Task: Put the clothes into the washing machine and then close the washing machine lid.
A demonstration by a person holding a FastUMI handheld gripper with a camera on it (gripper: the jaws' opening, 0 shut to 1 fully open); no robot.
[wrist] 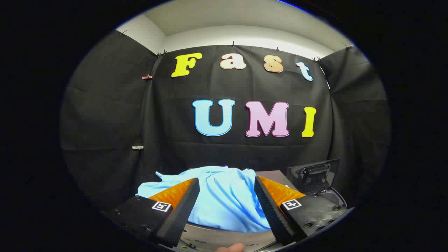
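While gripper [226, 190] spread, light blue garment [224, 199] between; raised lid [315, 174] beyond.

No readable text, only a square coded marker [161, 206] on each of the two jaws.

One light-blue garment [224, 199], one raised washing machine lid [314, 174]

Demo booth: black cloth walls [105, 115].
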